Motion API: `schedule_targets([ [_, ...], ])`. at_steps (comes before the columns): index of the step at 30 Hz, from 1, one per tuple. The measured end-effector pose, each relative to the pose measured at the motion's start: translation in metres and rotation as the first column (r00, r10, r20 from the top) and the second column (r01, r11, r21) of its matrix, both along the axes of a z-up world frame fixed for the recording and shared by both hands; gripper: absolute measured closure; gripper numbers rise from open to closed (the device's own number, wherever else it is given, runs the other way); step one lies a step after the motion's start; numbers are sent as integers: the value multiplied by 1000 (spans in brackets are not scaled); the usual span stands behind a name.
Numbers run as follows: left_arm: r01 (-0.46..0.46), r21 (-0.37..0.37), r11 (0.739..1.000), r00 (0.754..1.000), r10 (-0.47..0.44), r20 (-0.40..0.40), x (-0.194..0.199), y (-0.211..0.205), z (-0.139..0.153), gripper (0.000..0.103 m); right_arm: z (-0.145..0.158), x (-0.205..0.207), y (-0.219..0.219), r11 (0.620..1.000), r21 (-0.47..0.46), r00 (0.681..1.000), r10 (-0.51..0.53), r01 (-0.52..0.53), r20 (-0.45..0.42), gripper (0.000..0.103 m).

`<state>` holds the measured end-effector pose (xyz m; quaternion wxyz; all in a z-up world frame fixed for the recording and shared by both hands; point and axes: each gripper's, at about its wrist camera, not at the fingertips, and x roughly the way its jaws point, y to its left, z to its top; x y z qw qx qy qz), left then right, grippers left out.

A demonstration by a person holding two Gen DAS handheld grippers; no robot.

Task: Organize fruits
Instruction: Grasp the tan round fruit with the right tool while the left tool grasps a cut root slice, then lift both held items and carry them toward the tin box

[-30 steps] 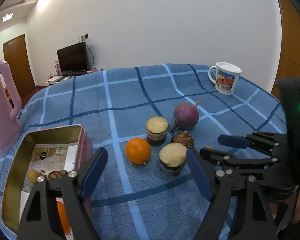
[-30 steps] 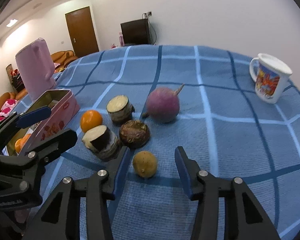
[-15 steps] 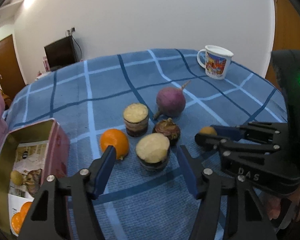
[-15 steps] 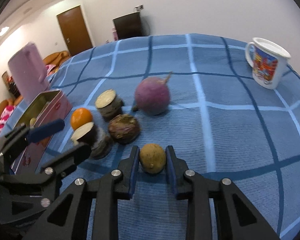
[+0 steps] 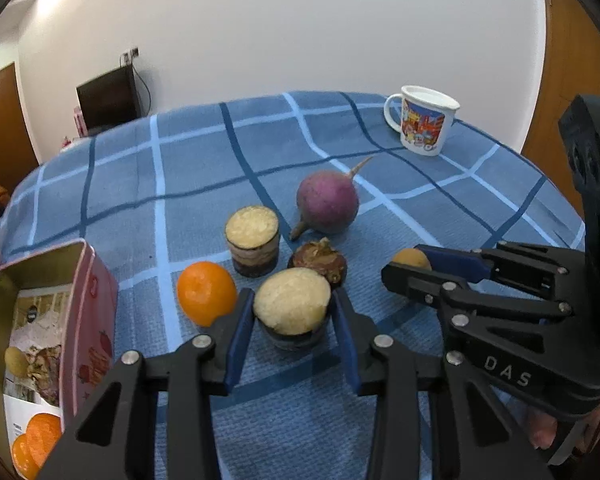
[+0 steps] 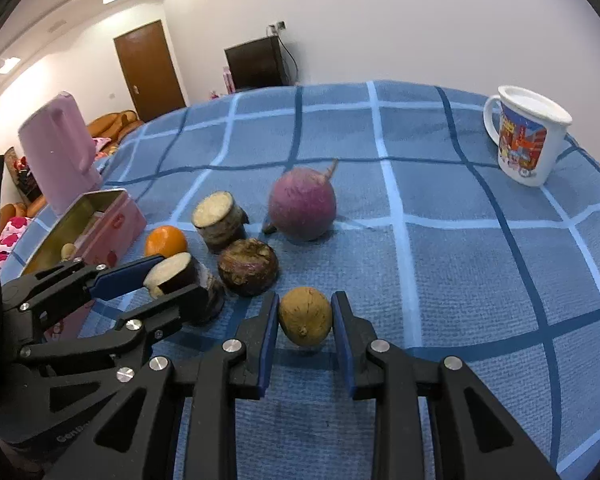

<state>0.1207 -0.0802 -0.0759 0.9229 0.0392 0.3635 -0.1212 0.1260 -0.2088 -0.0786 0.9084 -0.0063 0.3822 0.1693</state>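
Observation:
In the left wrist view my left gripper (image 5: pixel 292 320) is closing its jaws on a cut chunk with a pale top and dark skin (image 5: pixel 292 306), and both pads touch its sides. My right gripper (image 6: pixel 306 320) is shut on a small brown round fruit (image 6: pixel 305 316) that rests on the blue checked cloth (image 6: pixel 440 264). An orange (image 5: pixel 206 292), a second cut chunk (image 5: pixel 253 246), a dark round fruit (image 5: pixel 320 264) and a purple radish (image 5: pixel 327 207) lie close behind. The open pink tin (image 5: pixel 96 300) at the left holds oranges and a small yellow fruit.
A white printed mug (image 6: pixel 526 140) stands at the far right of the table. A pink jug (image 6: pixel 58 152) stands behind the tin at the left. The two grippers sit side by side, a few fingers' width apart. A dark screen and a door are beyond the table.
My left gripper moved forward to the near cut chunk and its jaws narrowed onto it. My right gripper's jaws went from open around the small brown fruit to shut on it.

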Motion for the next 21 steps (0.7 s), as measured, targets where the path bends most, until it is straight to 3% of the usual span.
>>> schedule_targets([
  [4,7,14,1000,999,-8,44,-7,-2,5,63,4,-6,2,1000,5,999,19,-19,31,75],
  [21,-16,-47,999,990,22,141,-21,12,18,63,17,-22,0,998,31,990,45,-49,132,75],
])
